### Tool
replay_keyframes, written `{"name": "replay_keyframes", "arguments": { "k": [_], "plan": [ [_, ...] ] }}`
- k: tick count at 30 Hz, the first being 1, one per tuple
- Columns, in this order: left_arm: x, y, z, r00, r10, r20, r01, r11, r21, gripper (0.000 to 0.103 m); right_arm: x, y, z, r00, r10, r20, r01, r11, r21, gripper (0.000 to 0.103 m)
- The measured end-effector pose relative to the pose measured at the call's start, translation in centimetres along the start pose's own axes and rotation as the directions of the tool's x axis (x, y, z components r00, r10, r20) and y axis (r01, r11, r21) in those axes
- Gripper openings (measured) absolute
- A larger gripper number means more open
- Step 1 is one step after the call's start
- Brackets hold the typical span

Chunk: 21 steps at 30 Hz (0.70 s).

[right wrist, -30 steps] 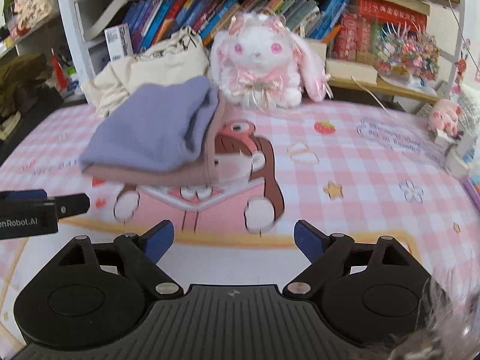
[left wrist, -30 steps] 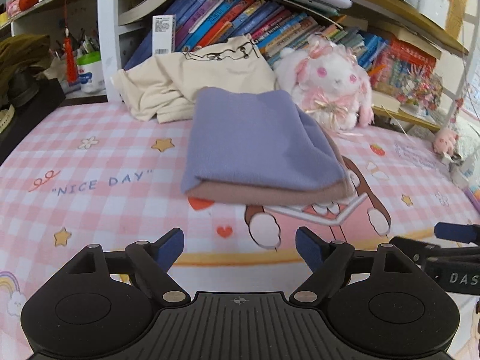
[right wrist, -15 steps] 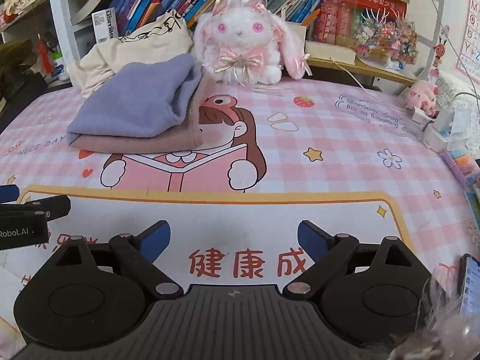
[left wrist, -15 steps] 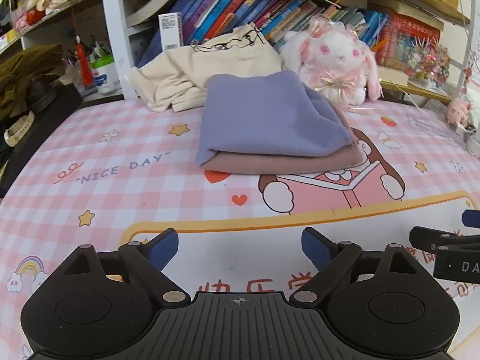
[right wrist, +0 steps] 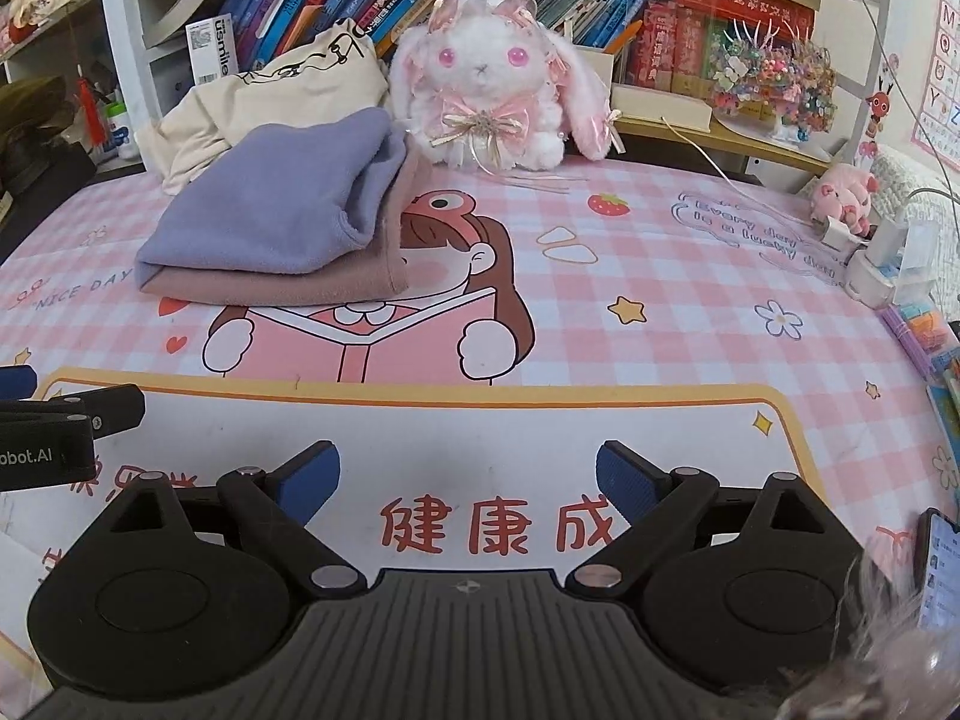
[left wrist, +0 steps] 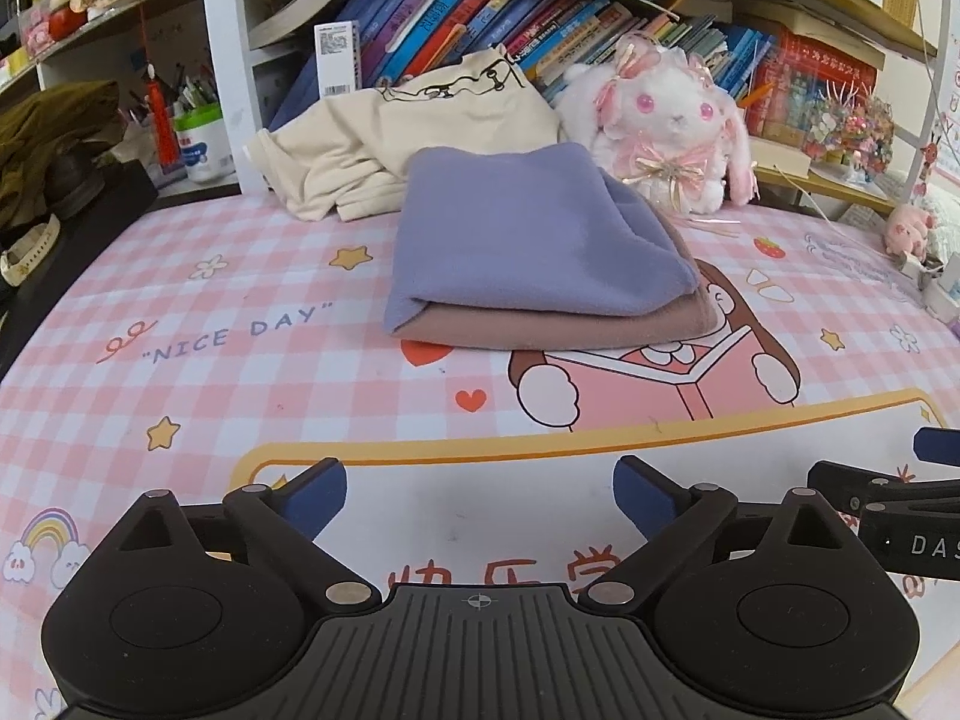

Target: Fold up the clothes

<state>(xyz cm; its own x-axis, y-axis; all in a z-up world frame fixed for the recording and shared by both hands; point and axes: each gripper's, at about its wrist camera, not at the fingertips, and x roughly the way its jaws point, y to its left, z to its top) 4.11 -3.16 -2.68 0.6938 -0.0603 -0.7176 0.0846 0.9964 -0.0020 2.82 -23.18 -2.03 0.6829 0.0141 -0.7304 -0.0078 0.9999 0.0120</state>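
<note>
A folded lilac cloth (left wrist: 528,240) (right wrist: 282,216) lies on top of a folded dusty-pink cloth (left wrist: 576,327) (right wrist: 300,291) on the pink checked mat. Behind the pile a cream garment (left wrist: 408,132) (right wrist: 270,96) lies crumpled against the books. My left gripper (left wrist: 480,492) hovers over the mat well short of the pile, its jaws still opening with nothing between them. My right gripper (right wrist: 468,474) stands open and empty beside it, to its right, also short of the pile.
A white and pink plush rabbit (left wrist: 672,126) (right wrist: 492,96) sits right of the clothes. A shelf of books (left wrist: 480,18) runs along the back. Small boxes and a charger (right wrist: 888,264) crowd the right edge, a phone (right wrist: 936,570) lies near right.
Both grippers have drawn back from the pile, which now looks smaller and farther away and lies flat on the mat. The left jaws have spread a little wider.
</note>
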Motion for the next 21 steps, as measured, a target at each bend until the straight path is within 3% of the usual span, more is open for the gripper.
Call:
{"name": "replay_keyframes", "arguments": {
  "k": [21],
  "plan": [
    [0.34,-0.04,-0.10,1.000,0.003,-0.009,-0.003,1.000,-0.002,0.098,0.55,0.17,-0.06,1.000,0.007,-0.016,-0.007,1.000,-0.010,0.093]
  ]
}}
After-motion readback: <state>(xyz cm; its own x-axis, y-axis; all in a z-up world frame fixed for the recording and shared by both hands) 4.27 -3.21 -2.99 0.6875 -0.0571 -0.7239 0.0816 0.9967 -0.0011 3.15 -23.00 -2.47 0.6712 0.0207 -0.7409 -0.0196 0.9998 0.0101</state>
